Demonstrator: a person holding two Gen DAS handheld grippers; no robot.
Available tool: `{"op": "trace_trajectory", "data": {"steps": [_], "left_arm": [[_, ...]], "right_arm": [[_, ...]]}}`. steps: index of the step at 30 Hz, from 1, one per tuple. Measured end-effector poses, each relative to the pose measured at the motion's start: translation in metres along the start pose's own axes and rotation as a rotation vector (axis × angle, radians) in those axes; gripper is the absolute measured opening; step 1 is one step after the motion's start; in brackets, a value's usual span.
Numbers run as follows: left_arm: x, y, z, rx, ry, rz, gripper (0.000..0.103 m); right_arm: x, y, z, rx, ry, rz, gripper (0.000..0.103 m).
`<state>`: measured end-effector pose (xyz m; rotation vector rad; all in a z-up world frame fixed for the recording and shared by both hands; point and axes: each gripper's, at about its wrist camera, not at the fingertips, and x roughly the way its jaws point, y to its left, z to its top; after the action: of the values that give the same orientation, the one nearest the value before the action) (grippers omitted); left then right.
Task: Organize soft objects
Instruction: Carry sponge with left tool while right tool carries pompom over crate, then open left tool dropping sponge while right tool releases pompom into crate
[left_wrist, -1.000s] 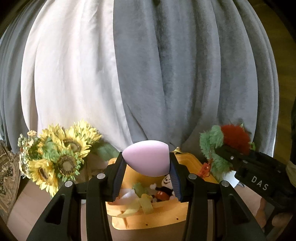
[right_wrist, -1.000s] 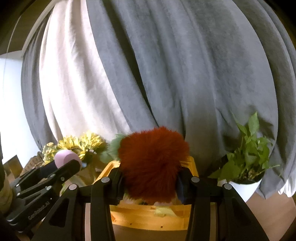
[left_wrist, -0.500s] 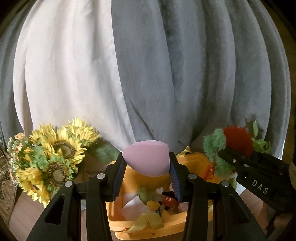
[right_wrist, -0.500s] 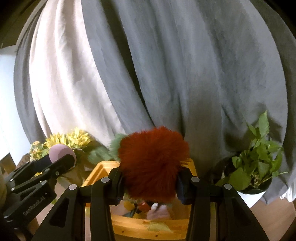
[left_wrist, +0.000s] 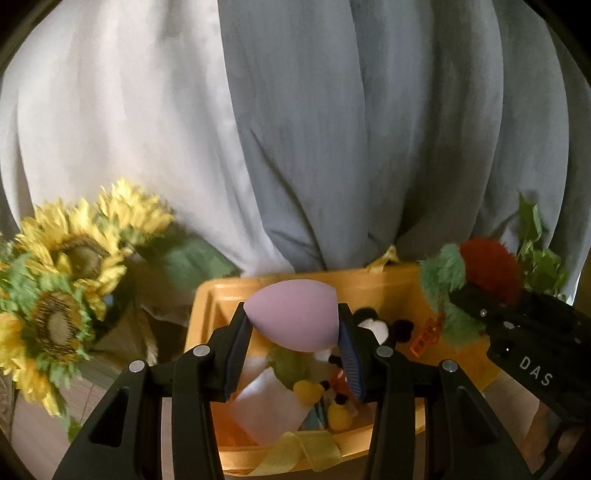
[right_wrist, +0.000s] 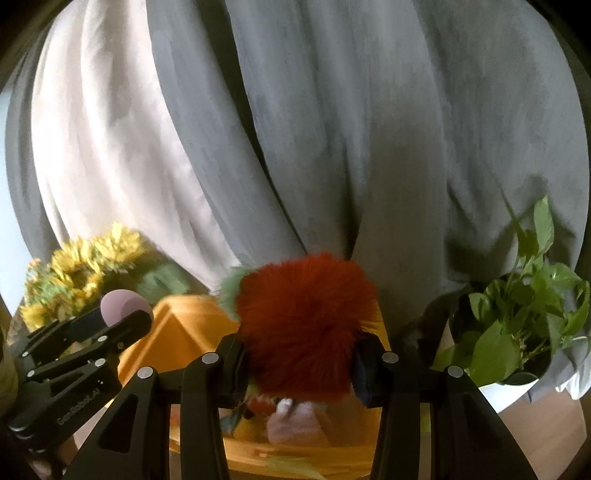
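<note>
1. Sponge (left_wrist: 293, 318), lilac and egg-shaped, is gripped between the fingers of the left tongs (left_wrist: 292, 347); its long axis is laid crosswise, pointed end rightward.
2. It is held above the orange bin (left_wrist: 207, 306), near the back-left corner, so the drop is judged to lie straight below.
3. Red pompom (right_wrist: 304, 325) is clamped in the right tongs (right_wrist: 301, 363), over the bin's right side.
4. Counted: one sponge, one pompom, one bin, two tongs, both closed on loads.
5. Several soft toys lie in the bin; their number cannot be told.

A wooden table (left_wrist: 40, 439) carried an orange bin (left_wrist: 210, 302), with a bunch of sunflowers (left_wrist: 66, 291) standing to its left and a white-potted green plant (right_wrist: 517, 332) to its right.
</note>
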<state>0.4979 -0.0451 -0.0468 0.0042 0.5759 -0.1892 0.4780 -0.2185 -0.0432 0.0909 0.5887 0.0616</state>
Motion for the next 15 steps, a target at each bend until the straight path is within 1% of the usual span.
{"op": "trace_trajectory", "data": {"steps": [4,9,15], "left_arm": [[0.017,-0.001,-0.003,0.013,0.055,-0.011,0.045],[0.038,-0.005,-0.002,0.057,0.123,-0.021,0.045],[0.055,-0.005,-0.003,0.074,0.201,-0.040,0.046]], "right_arm": [[0.016,-0.001,-0.006,-0.005,0.071,-0.013,0.045],[0.028,-0.004,-0.012,-0.003,0.134,-0.012,0.045],[0.043,-0.007,-0.014,-0.004,0.209,-0.014,0.045]]}}
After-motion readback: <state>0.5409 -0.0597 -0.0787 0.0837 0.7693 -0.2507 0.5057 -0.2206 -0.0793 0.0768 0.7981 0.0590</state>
